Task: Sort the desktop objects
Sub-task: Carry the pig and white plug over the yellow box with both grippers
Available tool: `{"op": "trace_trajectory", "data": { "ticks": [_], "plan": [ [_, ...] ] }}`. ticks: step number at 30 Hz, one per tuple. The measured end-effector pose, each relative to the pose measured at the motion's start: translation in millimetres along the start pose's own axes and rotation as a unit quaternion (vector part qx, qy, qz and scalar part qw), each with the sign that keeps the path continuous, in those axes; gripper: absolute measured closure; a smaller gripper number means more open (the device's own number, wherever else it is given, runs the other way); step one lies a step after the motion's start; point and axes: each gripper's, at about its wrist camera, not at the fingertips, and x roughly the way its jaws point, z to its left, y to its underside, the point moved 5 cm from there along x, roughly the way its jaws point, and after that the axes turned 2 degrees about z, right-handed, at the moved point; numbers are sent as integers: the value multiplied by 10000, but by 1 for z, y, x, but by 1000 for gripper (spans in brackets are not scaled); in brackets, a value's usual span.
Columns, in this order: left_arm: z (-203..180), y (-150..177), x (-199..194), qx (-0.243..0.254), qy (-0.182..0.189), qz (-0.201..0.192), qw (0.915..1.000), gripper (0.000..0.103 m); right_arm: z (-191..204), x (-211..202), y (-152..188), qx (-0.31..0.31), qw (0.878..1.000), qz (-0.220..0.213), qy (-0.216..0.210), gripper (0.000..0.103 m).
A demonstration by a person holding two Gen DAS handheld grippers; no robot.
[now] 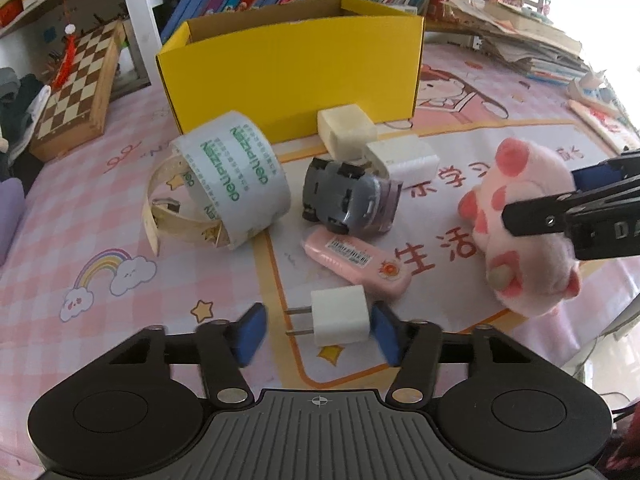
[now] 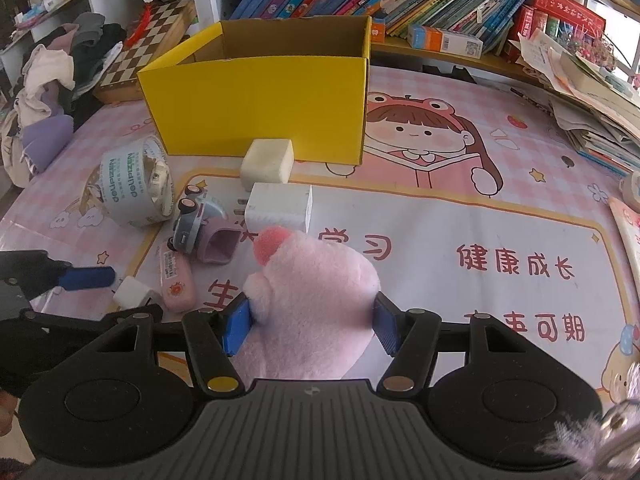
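pink plush toy (image 2: 316, 304) sits pinched in the right gripper (image 2: 312, 326), left gripper (image 1: 318, 332) spread wide around the white charger (image 1: 340, 314), so next it closes, then both go to the yellow box (image 1: 292, 68).

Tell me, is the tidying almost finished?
Not yet. The yellow box shows nothing inside so far. The right gripper is squeezing the pink plush, and the left gripper is open around a small white plug. The tape, toy car, pink eraser and two more chargers still wait on the mat.
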Motion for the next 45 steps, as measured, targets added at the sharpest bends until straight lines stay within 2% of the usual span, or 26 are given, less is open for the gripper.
{"op": "trace_trajectory", "data": {
  "ticks": [2,5,14,21,36,45],
  "plan": [
    [1,1,0,-78,88,20,9999,62,-1,-1,0,7,10000,-12,2,43],
    [4,1,-3,-162,132,-38,9998,62,-2,-2,-1,17,10000,-30,4,43],
    [10,-7,-23,-253,199,-428,9986,62,2,-4,-6,8,9999,-102,-30,43],
    [16,-24,-45,-218,263,-880,9955,62,4,-13,-19,-18,9995,-330,-3,43],
    [38,-101,-75,16,130,-1756,9844,62,1,-30,-100,-263,9914,-1266,-178,43],
    [52,-151,-62,100,-108,-1842,9828,62,7,-17,-156,-588,9840,-1624,-444,43]
  ]
}}
